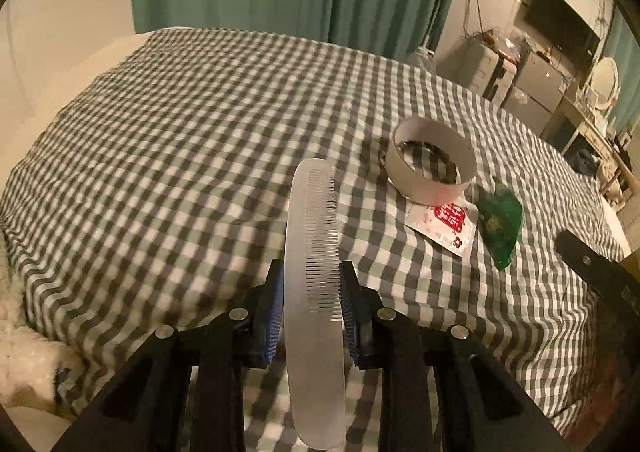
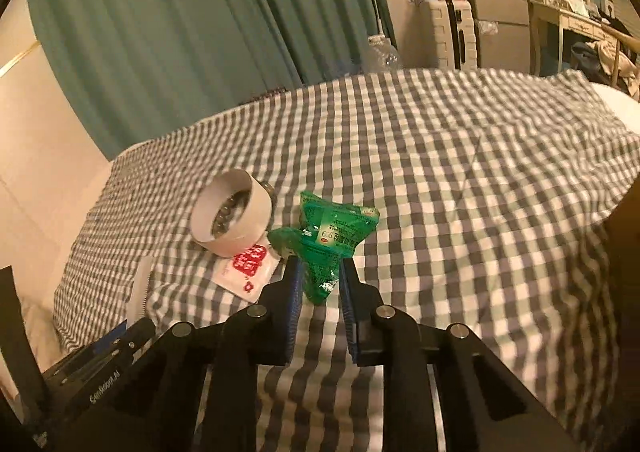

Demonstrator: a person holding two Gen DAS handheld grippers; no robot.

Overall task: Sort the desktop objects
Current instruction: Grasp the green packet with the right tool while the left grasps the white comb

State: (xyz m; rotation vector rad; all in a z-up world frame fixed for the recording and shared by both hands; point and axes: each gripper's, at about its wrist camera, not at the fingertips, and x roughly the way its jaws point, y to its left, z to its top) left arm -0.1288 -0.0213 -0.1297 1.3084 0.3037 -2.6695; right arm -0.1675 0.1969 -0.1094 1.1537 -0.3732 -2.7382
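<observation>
Gripping, left wrist view: the left gripper (image 1: 311, 288) is clenched on a translucent white comb (image 1: 314, 276), which runs lengthwise between the blue pads (image 1: 267, 326), teeth toward the right pad.
Comb position: held above the checked bedspread (image 1: 180, 139), its tip pointing toward the far edge and its butt reaching back under the camera.
Nearby pile, left view: a white tape roll (image 1: 434, 167) stands right of the comb, with a red-printed sachet (image 1: 444, 226) just in front of it and a green packet (image 1: 500, 226) beside that.
Risk, left: I judge the smooth comb could pivot or slide in the pads if swung fast, since the grip sits near its middle.
Gripping, right wrist view: the right gripper (image 2: 319, 272) is clamped on the lower end of the green packet (image 2: 332, 240); most of the packet juts out past the fingertips.
Packet position: whether it is lifted or touching the cloth I cannot tell; it sits just right of the tape roll (image 2: 232, 211) and the sachet (image 2: 248, 272).
Risk, right: the crinkled film looks slippery and is pinched only at one end, so it may slip out or drag the sachet beside it.
Crowding: the left gripper (image 2: 96, 364) shows at the lower left, close enough that the two tools could knock together.
</observation>
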